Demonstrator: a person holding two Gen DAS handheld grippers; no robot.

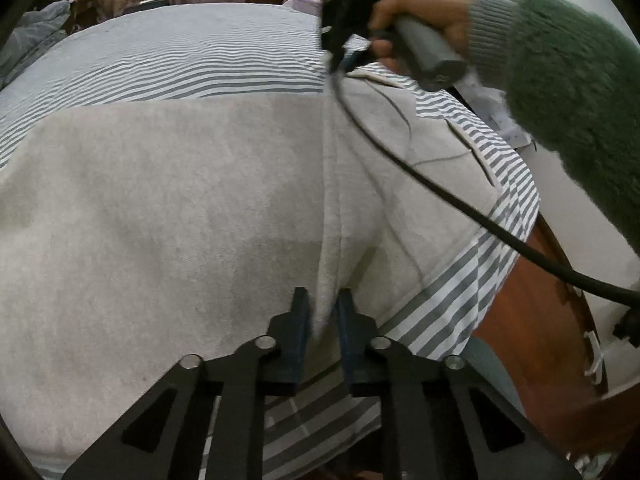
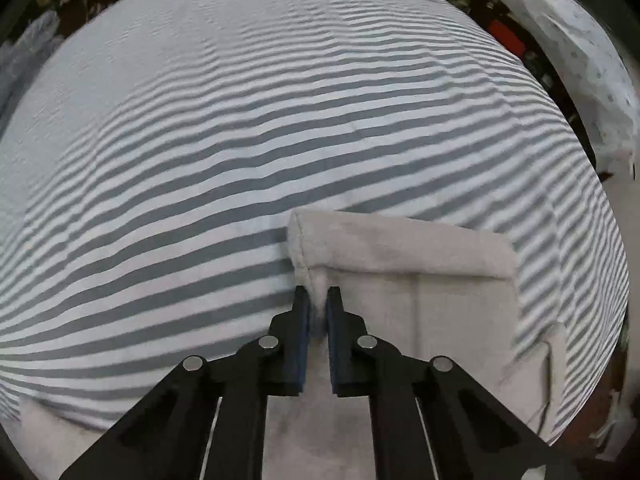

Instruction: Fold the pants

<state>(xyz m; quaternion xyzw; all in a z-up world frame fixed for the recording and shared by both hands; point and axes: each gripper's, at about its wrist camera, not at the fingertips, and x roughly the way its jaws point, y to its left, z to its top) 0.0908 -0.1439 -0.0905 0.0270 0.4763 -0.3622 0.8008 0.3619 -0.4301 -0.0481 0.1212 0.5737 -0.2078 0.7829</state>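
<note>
Light grey fleece pants (image 1: 168,208) lie spread on a bed with a grey-and-white striped sheet (image 1: 180,60). My left gripper (image 1: 322,304) is shut on a raised ridge of the pants fabric near the bed's near right edge. In the left wrist view the right gripper (image 1: 344,60) is held by a hand at the far end of the same ridge. In the right wrist view my right gripper (image 2: 317,300) is shut on the pants (image 2: 420,264) at a hemmed, folded-over corner, lifted a little off the striped sheet (image 2: 240,120).
A black cable (image 1: 440,192) trails from the right gripper across the pants. The person's green-sleeved arm (image 1: 568,92) is at upper right. A wooden bed frame (image 1: 532,304) borders the right edge. Clutter and a spotted white cloth (image 2: 580,52) lie beyond the bed.
</note>
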